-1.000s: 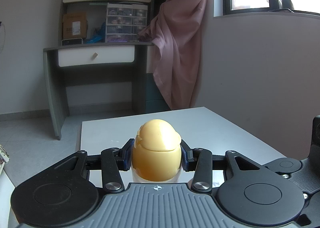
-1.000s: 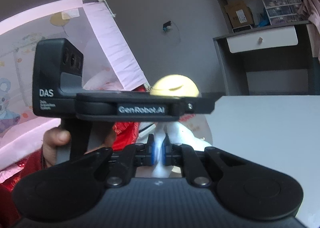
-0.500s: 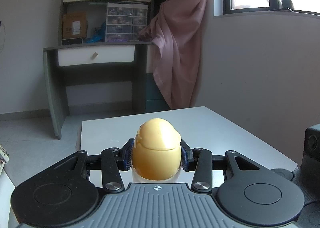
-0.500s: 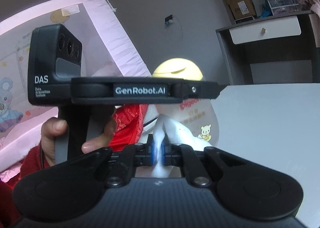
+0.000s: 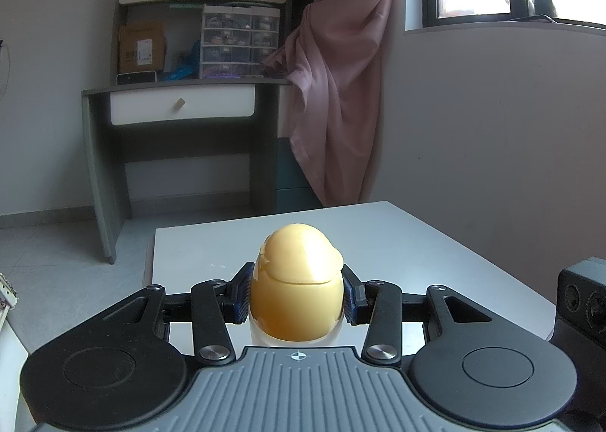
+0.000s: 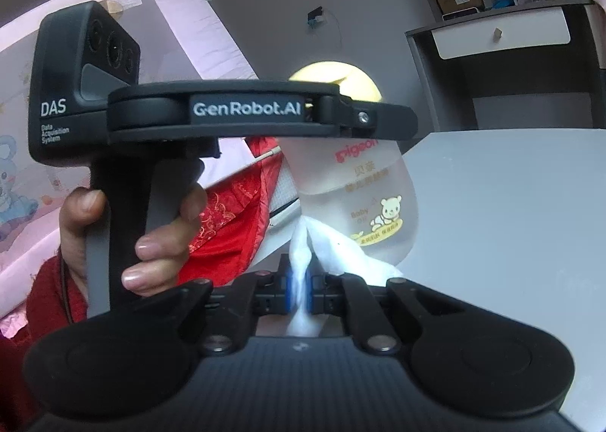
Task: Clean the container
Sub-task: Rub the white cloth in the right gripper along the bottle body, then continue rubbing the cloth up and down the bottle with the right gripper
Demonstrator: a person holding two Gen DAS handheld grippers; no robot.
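The left gripper (image 5: 297,297) is clenched on the bottle (image 5: 297,280), its blue pads pressing both sides just under the yellow egg-shaped cap (image 5: 299,250). The bottle stands upright on the white table (image 5: 416,242), at the table's near end. Beyond the bottle the tabletop runs bare to its far edge; left of the bottle the table's side edge drops to open floor, and right of it the surface widens toward a corner close to the grey wall. Past the table's far edge, floor separates it from a grey desk (image 5: 174,106) and a pink curtain (image 5: 341,72).

From the right wrist view, the right gripper (image 6: 299,290) is clamped tight on a white wipe (image 6: 333,246), whose folds rise from between the pads and touch the bottle's lower clear body beside the bear print. A person's hand (image 6: 147,239) grips the left tool's handle to the left of the bottle. Right of the bottle the table lies open and bare.
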